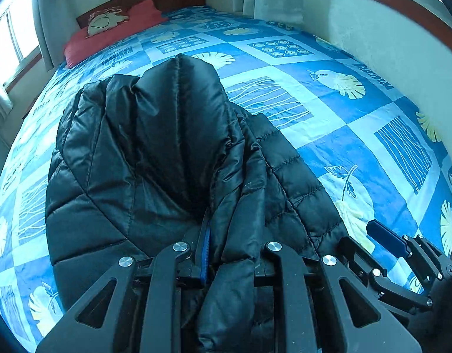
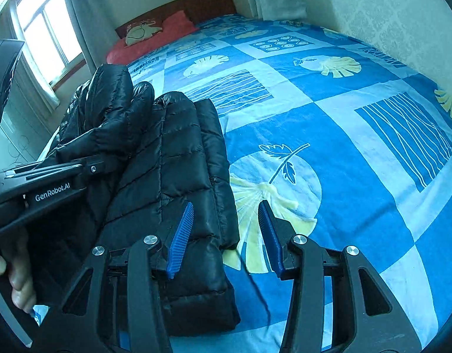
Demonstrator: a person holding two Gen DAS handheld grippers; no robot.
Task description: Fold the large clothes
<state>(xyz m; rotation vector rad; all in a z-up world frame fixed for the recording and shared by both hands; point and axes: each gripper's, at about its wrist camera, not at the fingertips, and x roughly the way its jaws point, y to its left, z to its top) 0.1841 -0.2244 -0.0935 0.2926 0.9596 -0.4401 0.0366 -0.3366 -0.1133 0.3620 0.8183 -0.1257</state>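
Two hand-held grippers, left (image 1: 223, 253) clamped on black jacket (image 1: 155, 153), right (image 2: 226, 235) apart, person's fingers (image 2: 18, 279) only in right view

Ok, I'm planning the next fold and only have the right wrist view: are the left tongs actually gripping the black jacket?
Observer: Yes. In the left wrist view, the left tongs are shut on a bunched fold of the black jacket, near its bottom edge.
Operator: And the hood? It's just lumps from my side.
Observer: The hood is spread open on the bedspread, its tip pointing toward the red pillow.
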